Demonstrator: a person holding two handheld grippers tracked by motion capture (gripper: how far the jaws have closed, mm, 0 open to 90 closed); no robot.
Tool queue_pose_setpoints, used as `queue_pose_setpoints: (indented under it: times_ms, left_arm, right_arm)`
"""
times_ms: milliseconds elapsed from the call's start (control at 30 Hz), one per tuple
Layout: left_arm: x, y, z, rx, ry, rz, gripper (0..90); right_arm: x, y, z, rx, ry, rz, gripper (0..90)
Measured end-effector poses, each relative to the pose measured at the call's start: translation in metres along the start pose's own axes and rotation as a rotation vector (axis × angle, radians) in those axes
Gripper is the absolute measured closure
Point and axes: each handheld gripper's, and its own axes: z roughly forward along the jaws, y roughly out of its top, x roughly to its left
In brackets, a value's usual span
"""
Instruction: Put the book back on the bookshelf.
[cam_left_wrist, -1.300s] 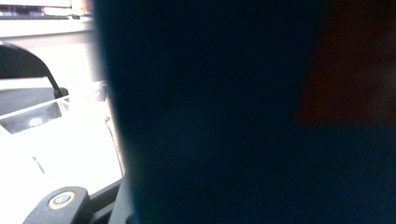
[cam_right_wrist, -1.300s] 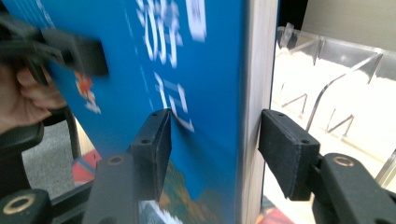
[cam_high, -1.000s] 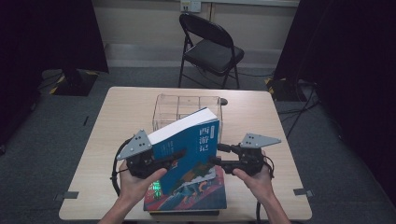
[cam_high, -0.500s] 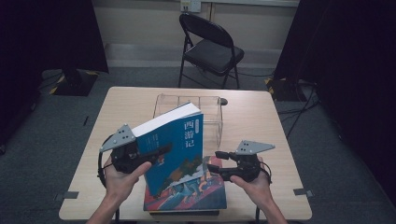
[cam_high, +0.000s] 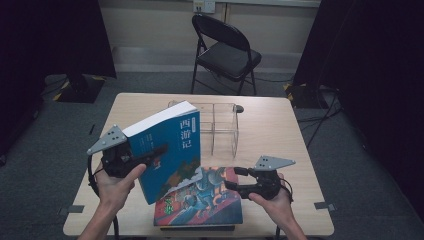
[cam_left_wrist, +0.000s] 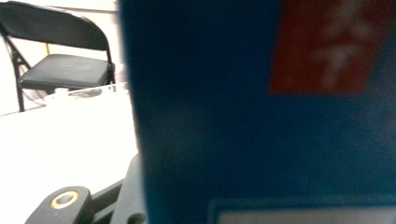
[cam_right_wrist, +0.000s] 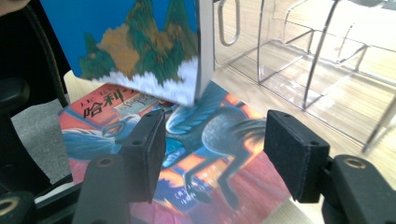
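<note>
My left hand-held gripper (cam_high: 150, 152) was clamped on the blue book (cam_high: 167, 150) at its left edge, the book lifted and tilted, spine uppermost toward the far side, lower corner hanging just above the red-covered book (cam_high: 202, 200); in the left gripper view the blue cover stood directly against the camera, so the grip looked deep. My right hand-held gripper (cam_right_wrist: 212, 149) stood wide and held nothing, its jaws over the red-covered book's right edge.

Judgement on the step: the blue book was probably bound for the clear wire-and-acrylic rack (cam_high: 220, 127) behind it; to do it well I should have squared the book upright before moving forward, spine level with the dividers, and let the free gripper steady the lower corner rather than pinch it; a one-sided hold on a thick book invites swing.

Edges and room: the red-covered book lay flat near the near edge of the table (cam_high: 280, 125), its bottom rim close to the lip; the rack sat mid-table, apart from both books; bare tabletop lay open to left and right of it; the folding chair (cam_high: 225, 50) stood well beyond the far edge.
</note>
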Motion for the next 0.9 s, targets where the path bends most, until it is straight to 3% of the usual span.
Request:
queue_pose_setpoints:
  times_ms: [233, 433, 600, 900]
  left_arm:
    - [0.017, 0.01, -0.012, -0.044, 0.034, -0.03, 61.6]
    - [0.027, 0.016, -0.015, -0.044, 0.112, -0.027, 61.6]
    - [0.035, 0.021, -0.008, -0.035, 0.146, -0.049, 61.6]
    - [0.034, 0.027, 0.016, 0.0, 0.202, -0.017, 61.6]
  right_arm:
    - [-0.007, -0.008, -0.008, 0.001, -0.025, 0.023, 38.6]
    - [-0.008, -0.009, -0.014, -0.01, -0.033, 0.029, 38.5]
    - [-0.011, -0.009, -0.013, -0.011, -0.033, 0.037, 38.4]
    - [-0.013, -0.014, -0.008, -0.013, -0.011, 0.047, 38.1]
